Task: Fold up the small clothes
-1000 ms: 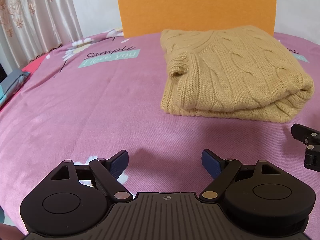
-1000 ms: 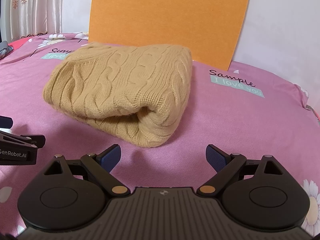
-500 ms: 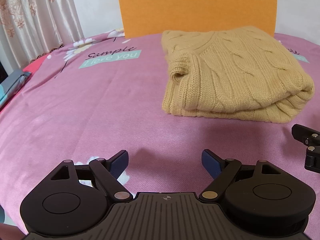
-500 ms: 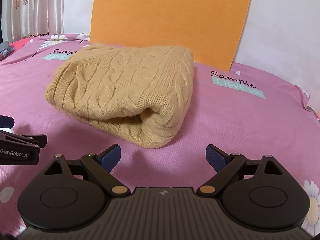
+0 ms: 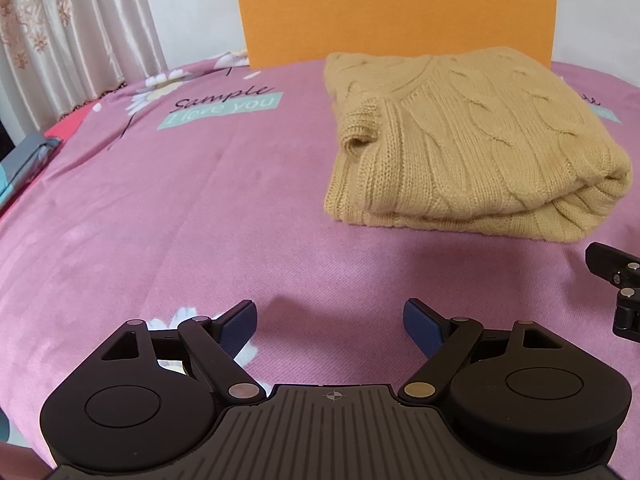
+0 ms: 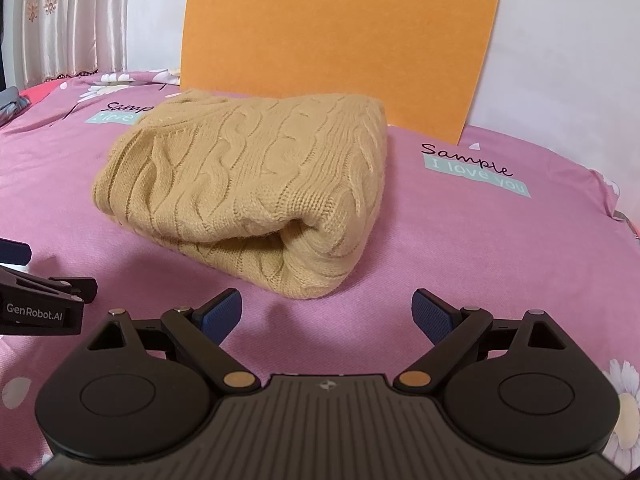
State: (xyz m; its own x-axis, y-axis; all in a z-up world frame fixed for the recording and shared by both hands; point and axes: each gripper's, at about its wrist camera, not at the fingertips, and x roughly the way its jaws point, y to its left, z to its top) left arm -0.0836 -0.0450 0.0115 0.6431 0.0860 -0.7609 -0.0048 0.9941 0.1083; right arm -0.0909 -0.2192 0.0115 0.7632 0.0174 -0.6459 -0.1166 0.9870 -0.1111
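Both grippers (image 5: pixel 330 318) (image 6: pixel 326 308) slightly nearer folded sweater (image 6: pixel 256 188) than before, jaws wide, empty.

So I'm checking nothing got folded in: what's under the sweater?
The sweater lies on the pink bedsheet. Its folded layers hide the sheet beneath and anything tucked inside.

A tan cable-knit sweater (image 5: pixel 460 148) is seen folded into a thick rectangular bundle, laid flat on the pink bedsheet (image 5: pixel 180 208). A ribbed cuff (image 5: pixel 358 130) is tucked on top near one edge, and the rounded fold (image 6: pixel 320 248) is turned toward the right wrist view.
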